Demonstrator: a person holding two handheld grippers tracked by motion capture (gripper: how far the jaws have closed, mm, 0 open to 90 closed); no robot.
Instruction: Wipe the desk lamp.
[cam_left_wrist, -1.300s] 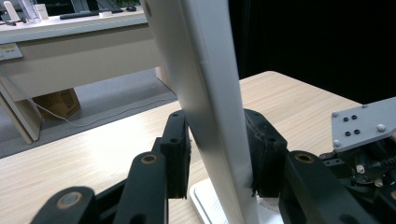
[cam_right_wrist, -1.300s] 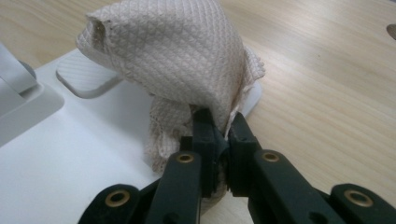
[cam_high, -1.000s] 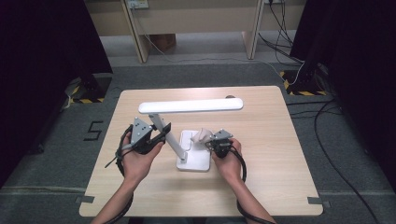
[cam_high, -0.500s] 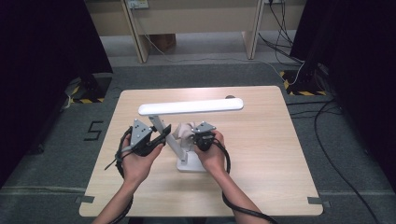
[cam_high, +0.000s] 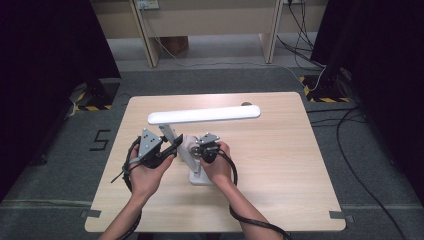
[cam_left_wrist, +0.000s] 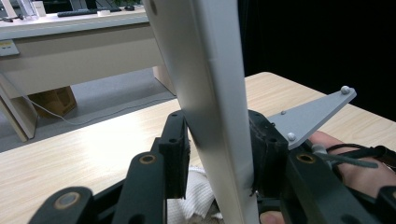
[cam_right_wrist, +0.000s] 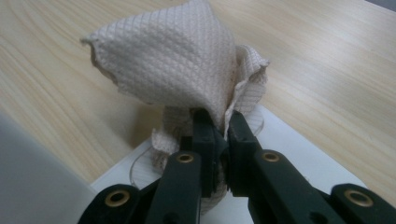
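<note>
A white desk lamp stands on the wooden table (cam_high: 280, 165), its long head (cam_high: 204, 114) level above its slanted arm (cam_high: 169, 133) and flat base (cam_high: 200, 178). My left gripper (cam_high: 175, 144) is shut on the lamp arm (cam_left_wrist: 210, 79), one pad pressed on each side of it. Close on its right, my right gripper (cam_high: 192, 150) is shut on a bunched beige cloth (cam_right_wrist: 173, 60), held low over the lamp base (cam_right_wrist: 299, 154). The cloth (cam_left_wrist: 196, 191) also peeks out behind the arm in the left gripper view.
Grey cables trail from both grippers over the table's near side. The right gripper's grey plate (cam_left_wrist: 317, 116) and the hand holding it sit just past the lamp arm. Pale desk legs (cam_high: 150, 40), a cardboard box and floor cables lie beyond the table; dark curtains flank it.
My right gripper has carried the cloth leftward across the lamp base, up close to the lamp arm. The left gripper has kept its hold in place.
</note>
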